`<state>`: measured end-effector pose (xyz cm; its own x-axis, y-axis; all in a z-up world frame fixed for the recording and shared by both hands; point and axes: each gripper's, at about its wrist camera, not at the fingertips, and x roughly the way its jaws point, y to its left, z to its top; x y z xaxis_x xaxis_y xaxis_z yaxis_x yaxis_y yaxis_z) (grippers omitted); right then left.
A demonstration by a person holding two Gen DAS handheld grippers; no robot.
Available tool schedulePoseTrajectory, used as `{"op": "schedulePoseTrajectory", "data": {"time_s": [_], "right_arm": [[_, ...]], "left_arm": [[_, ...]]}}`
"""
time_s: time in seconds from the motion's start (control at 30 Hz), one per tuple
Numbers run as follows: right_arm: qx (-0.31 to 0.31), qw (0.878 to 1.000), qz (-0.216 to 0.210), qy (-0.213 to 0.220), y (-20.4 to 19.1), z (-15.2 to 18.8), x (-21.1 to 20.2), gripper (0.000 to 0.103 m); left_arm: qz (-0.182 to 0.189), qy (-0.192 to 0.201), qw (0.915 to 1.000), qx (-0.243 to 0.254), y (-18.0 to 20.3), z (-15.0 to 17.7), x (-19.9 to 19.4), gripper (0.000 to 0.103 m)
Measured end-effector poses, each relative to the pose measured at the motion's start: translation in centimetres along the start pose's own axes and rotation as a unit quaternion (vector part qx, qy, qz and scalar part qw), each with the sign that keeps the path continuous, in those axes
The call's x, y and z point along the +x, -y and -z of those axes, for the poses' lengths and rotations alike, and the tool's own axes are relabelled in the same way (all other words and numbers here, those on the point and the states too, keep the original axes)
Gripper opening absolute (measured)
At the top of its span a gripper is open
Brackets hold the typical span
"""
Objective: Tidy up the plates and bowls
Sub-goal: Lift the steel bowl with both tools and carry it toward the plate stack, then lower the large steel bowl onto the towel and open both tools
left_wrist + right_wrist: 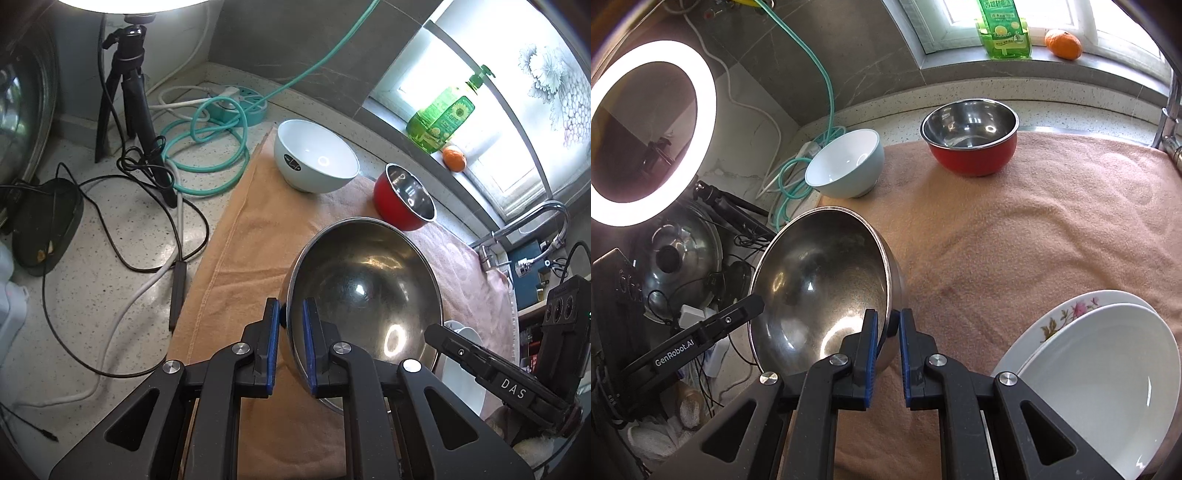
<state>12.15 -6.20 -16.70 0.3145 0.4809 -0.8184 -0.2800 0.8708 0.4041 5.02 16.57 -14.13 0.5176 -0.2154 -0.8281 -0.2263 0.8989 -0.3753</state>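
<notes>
both claws pinched tight on opposite rims of the big round steel bowl (364, 291): left gripper (290, 321) one side, right gripper (888, 330) the other, bowl tilted above the peach towel (1015, 240). could slip off that thin slick rim if one side pulls unevenly. left: cables, towel edge close. middle open. right: stacked white plates (1100, 373) near.

I count three bowls, namely one steel bowl (820, 291), one red bowl (971, 144) and one pale blue bowl (846, 166), then two plates (1108, 373), one orange (1063, 43) and one green bottle (1003, 29).
</notes>
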Motion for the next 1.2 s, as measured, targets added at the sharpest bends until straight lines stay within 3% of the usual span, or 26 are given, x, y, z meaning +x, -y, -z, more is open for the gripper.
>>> {"op": "schedulePoseTrajectory", "data": {"time_s": [1.2], "right_arm": [[0.015, 0.998, -0.021, -0.053, 0.0, 6.6, -0.5, 0.013]], "left_arm": [[0.001, -0.020, 0.9996, -0.020, -1.3, 3.8, -1.0, 0.011]]}}
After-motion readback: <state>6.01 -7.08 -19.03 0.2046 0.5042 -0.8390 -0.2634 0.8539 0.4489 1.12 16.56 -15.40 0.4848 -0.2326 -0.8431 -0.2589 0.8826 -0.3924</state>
